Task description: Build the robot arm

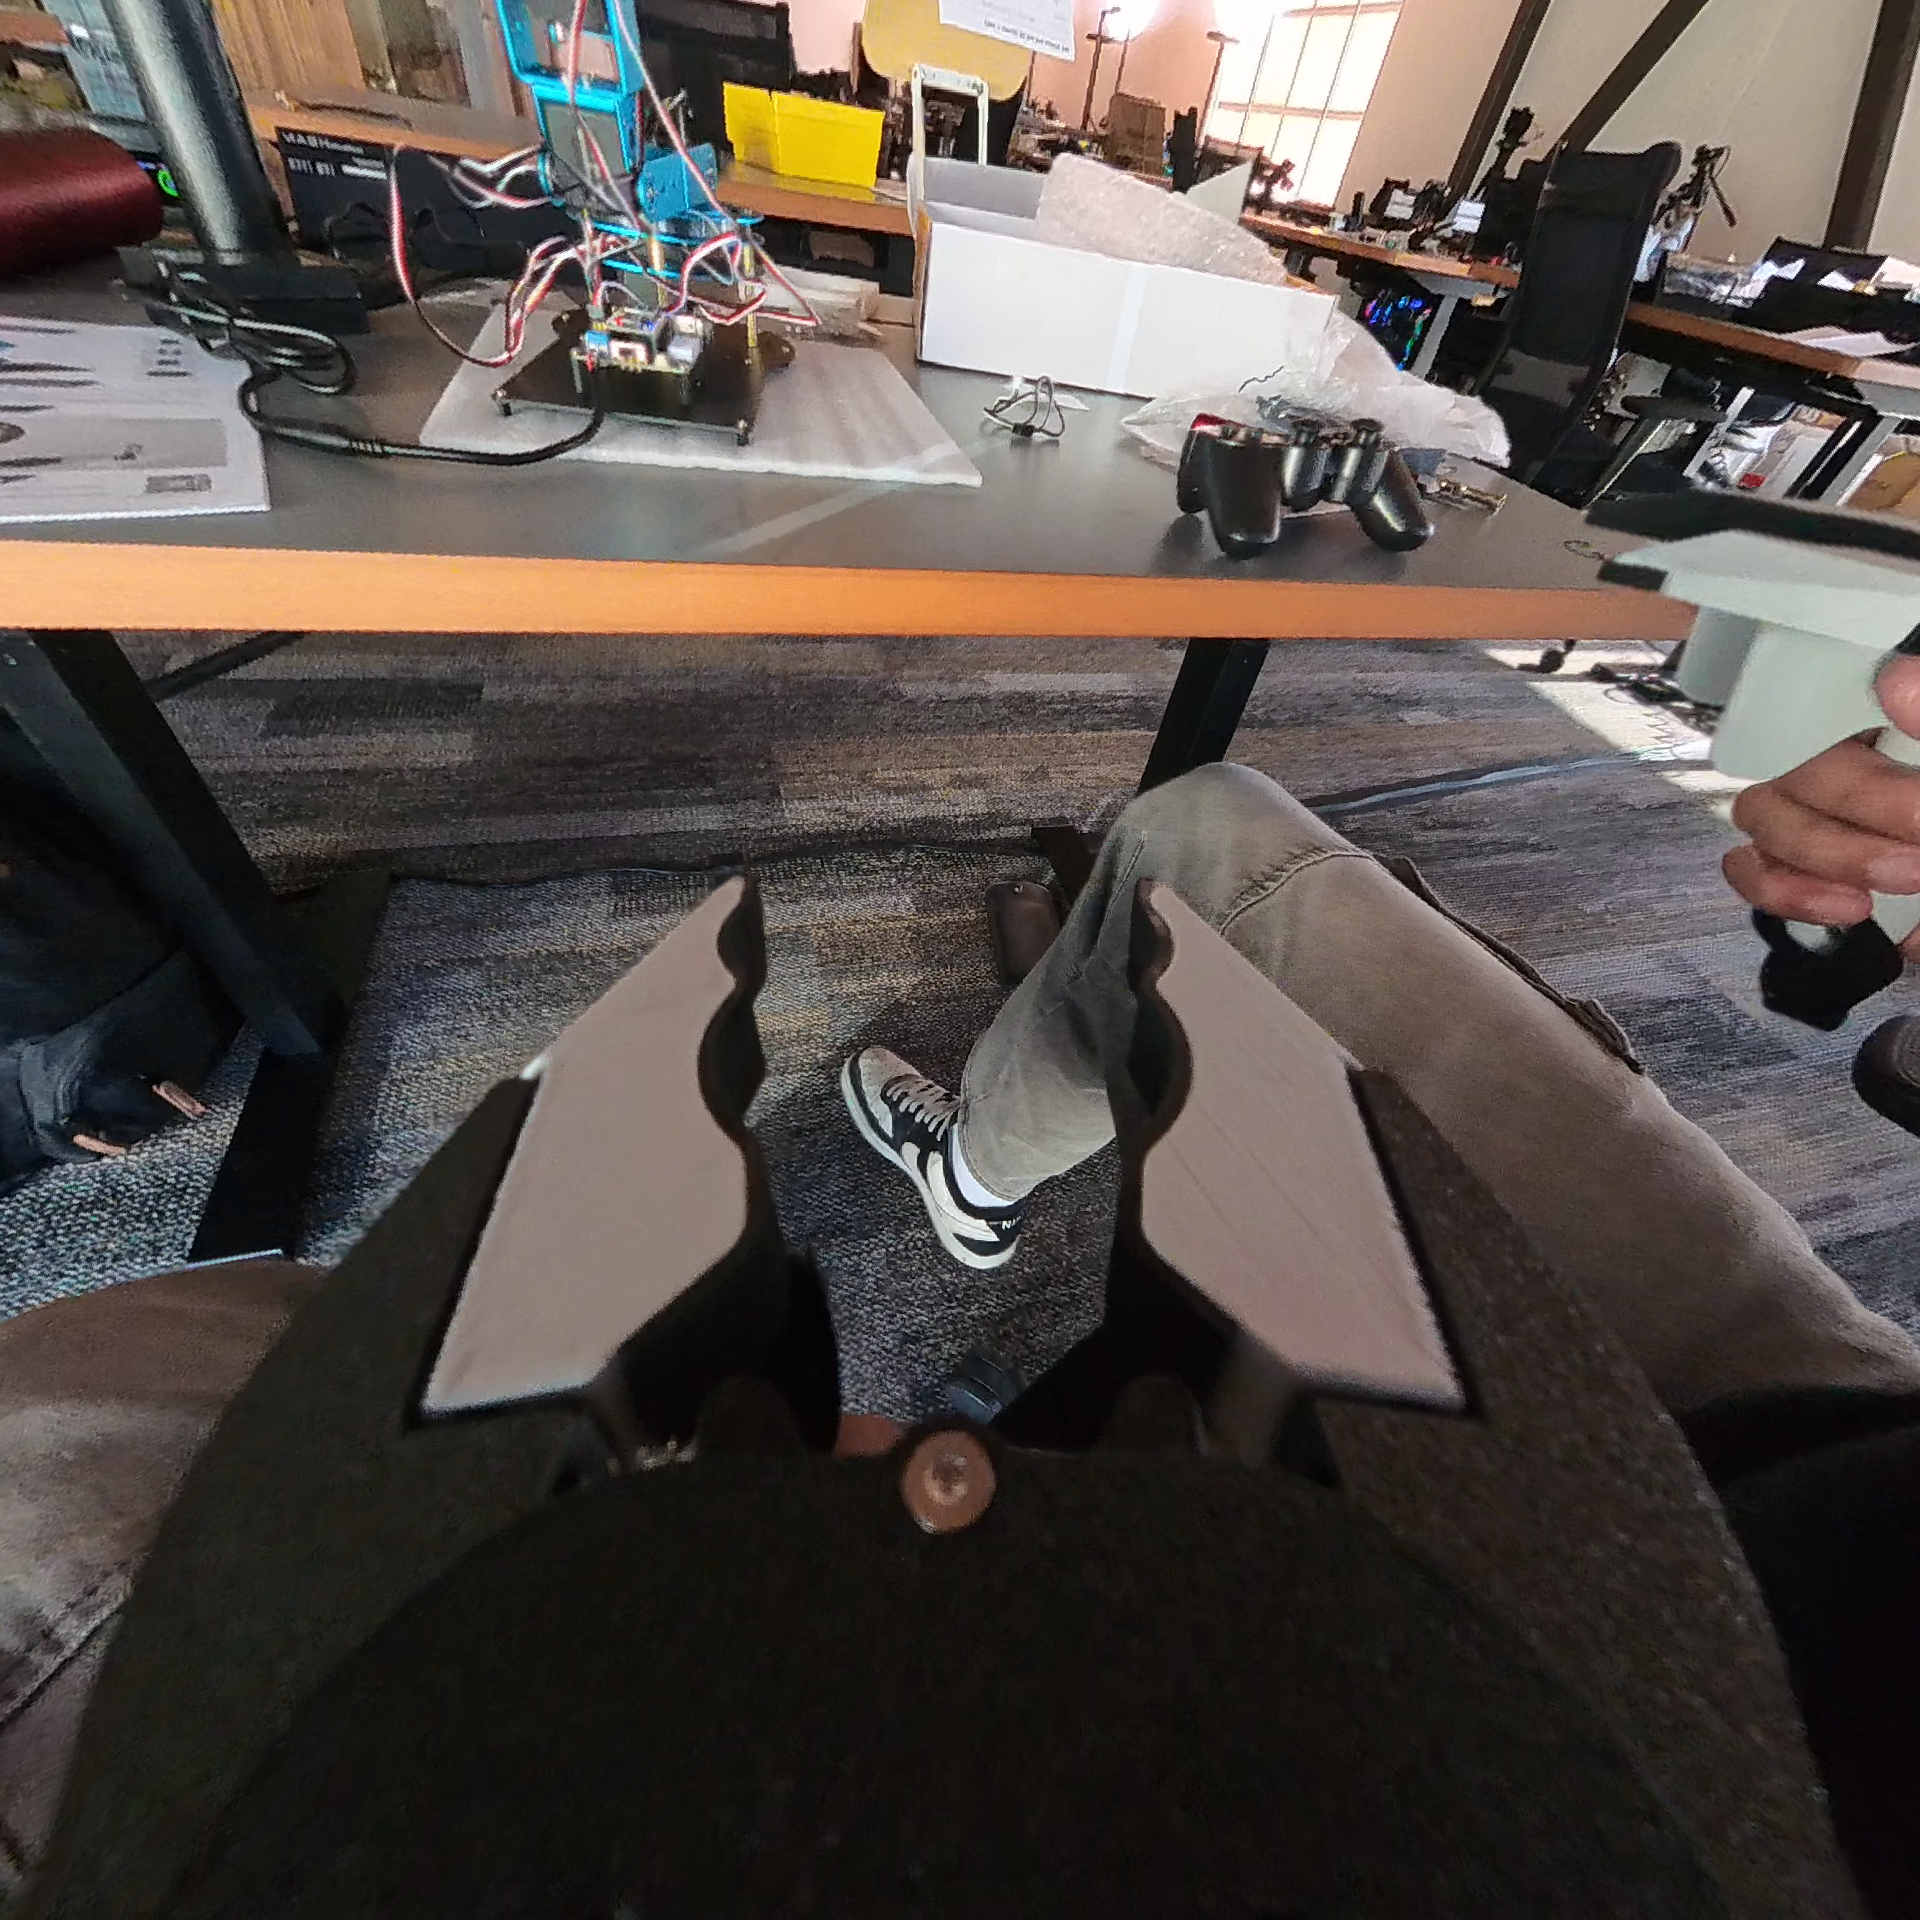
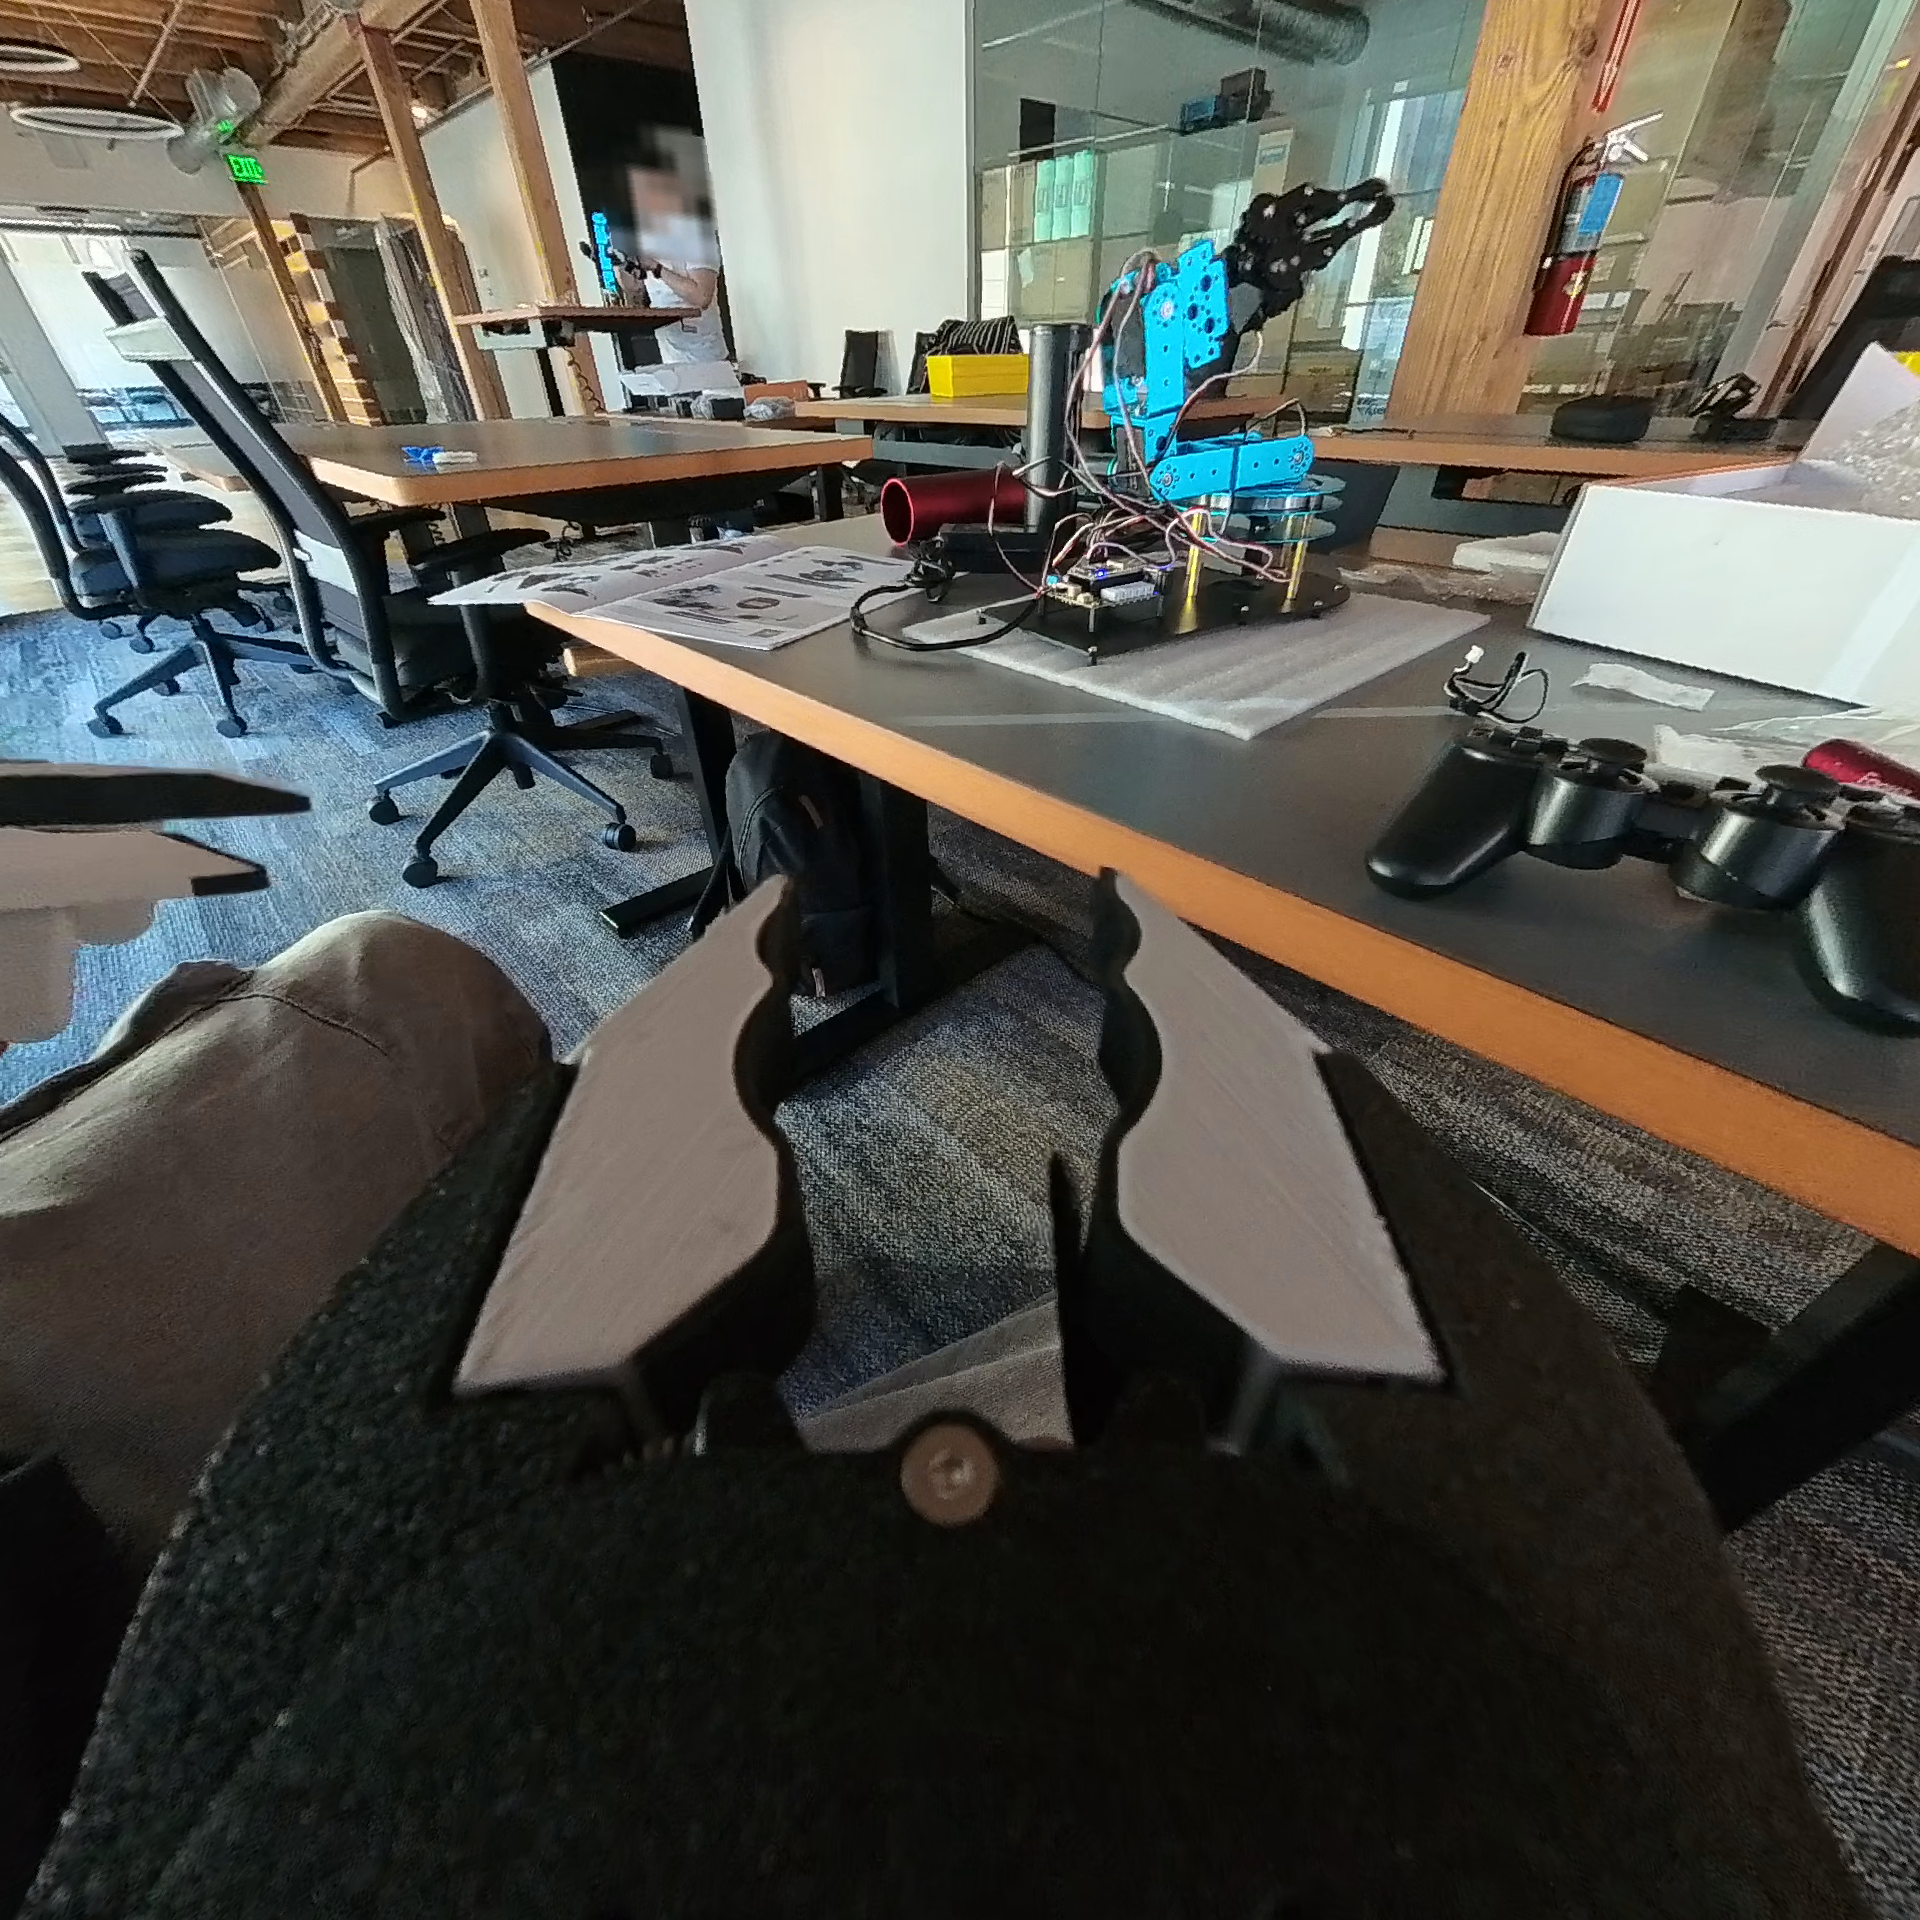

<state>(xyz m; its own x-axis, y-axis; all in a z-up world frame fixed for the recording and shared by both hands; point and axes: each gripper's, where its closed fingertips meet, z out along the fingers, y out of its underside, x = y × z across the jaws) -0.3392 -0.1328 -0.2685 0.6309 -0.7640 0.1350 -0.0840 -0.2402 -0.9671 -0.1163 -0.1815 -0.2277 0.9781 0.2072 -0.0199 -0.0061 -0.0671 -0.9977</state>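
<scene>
My left gripper (image 1: pixel 943 902) is open and empty, held low over a person's knee (image 1: pixel 1299 935), below the edge of a grey table (image 1: pixel 831 592). My right gripper (image 2: pixel 943 896) is open and empty, also below the table edge (image 2: pixel 1351 935). The right gripper also shows in the left wrist view (image 1: pixel 1766 561), held by a hand (image 1: pixel 1829 842). A black game controller (image 1: pixel 1299 478) lies near the front edge; it shows in the right wrist view (image 2: pixel 1662 831). A small blue robot arm with loose wires (image 1: pixel 634 260) stands on a black base on a foam sheet (image 2: pixel 1195 499).
A white box with bubble wrap (image 1: pixel 1101 291) stands at the back right. A printed booklet (image 2: pixel 707 592) lies at the table's left. A black table leg (image 2: pixel 883 883) and backpack (image 2: pixel 800 852) are under the table. Office chairs (image 2: pixel 343 540) stand on the carpet at left.
</scene>
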